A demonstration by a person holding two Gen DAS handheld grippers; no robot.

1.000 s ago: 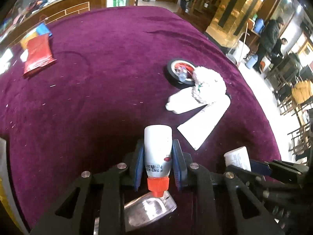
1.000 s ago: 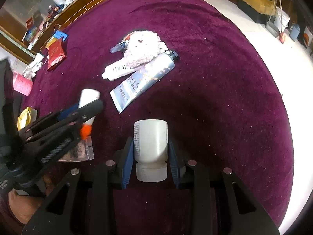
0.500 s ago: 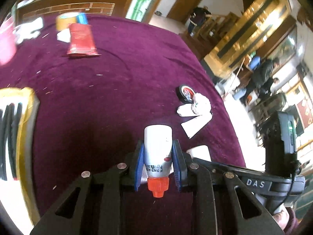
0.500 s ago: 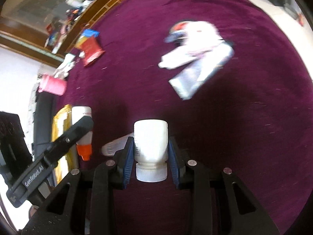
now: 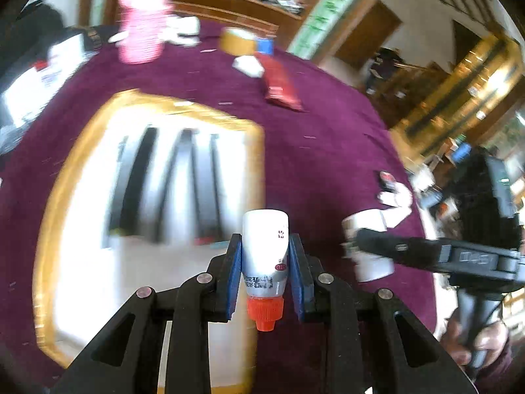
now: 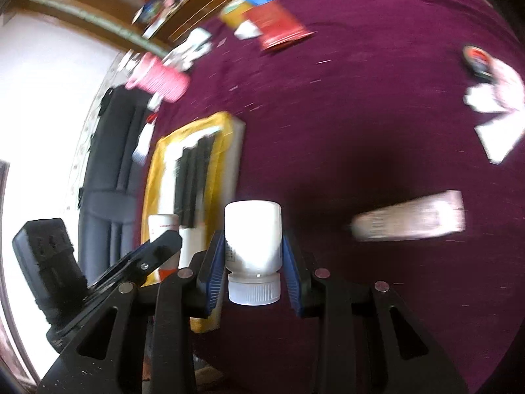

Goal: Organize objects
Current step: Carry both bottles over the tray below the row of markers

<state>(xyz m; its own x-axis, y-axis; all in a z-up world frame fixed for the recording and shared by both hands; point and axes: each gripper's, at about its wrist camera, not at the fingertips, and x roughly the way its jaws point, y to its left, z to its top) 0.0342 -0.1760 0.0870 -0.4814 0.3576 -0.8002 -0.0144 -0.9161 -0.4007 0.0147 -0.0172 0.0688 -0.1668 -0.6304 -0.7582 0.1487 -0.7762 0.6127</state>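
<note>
My left gripper (image 5: 265, 246) is shut on a small white and silver bottle (image 5: 264, 249) with an orange cap that points back at the camera. It hangs over the near right edge of a yellow-rimmed white tray (image 5: 54, 197) that holds several black sticks. My right gripper (image 6: 252, 243) is shut on a white bottle (image 6: 252, 233) with a ribbed white cap, above the purple cloth just right of the tray (image 6: 152, 170). In the right wrist view the left gripper (image 6: 164, 241) shows at lower left, over the tray.
A flat tube (image 6: 410, 220) lies on the cloth to the right. A white puff with more tubes (image 6: 498, 98) sits far right. A red packet (image 5: 279, 82) and a pink cup (image 5: 141, 29) stand at the back. A black chair (image 6: 111, 151) is left of the table.
Both grippers have swung left across the cloth with their bottles, away from the puff and tubes. The yellow tray has come into view under the left gripper.
</note>
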